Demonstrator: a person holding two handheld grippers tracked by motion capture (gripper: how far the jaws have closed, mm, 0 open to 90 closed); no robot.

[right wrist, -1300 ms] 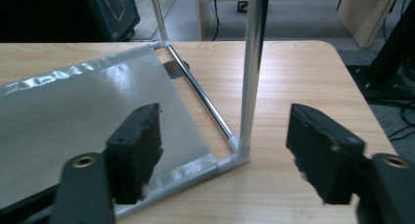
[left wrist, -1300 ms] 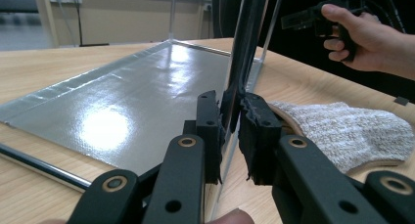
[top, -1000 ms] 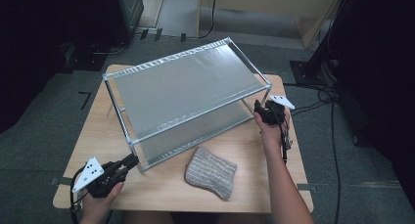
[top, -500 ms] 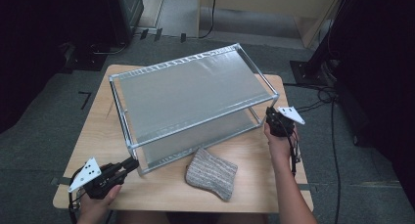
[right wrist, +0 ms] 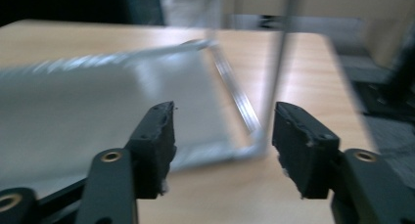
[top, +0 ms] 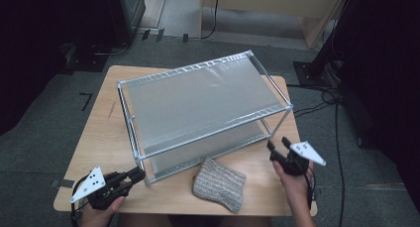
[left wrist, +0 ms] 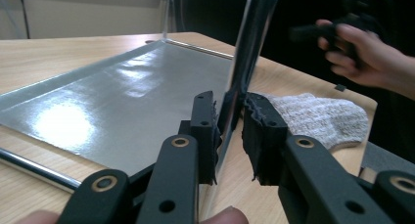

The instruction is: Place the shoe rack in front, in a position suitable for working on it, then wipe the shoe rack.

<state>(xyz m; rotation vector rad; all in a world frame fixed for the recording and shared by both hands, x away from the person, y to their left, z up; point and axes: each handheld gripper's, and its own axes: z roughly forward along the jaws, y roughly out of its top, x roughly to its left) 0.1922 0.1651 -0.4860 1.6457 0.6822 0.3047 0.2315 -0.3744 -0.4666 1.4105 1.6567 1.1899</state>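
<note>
My left tool sits at the near left corner of the wooden tabletop. Its two black jaws are on either side of the front corner post of the shiny metal rack. They have just been opening a little, and I cannot tell if they still pinch the post. The rack has two flat silver shelves and stands slanted across the middle of the tabletop. A grey knitted cloth lies flat on the wood just in front of the rack, between my two hands. My right tool is near the right front post, close to the tabletop's right edge. Its jaws have just been opening and hold nothing. Around the tabletop is grey carpet floor. Black cables lie on it to the right. The room is dark at both sides.
</note>
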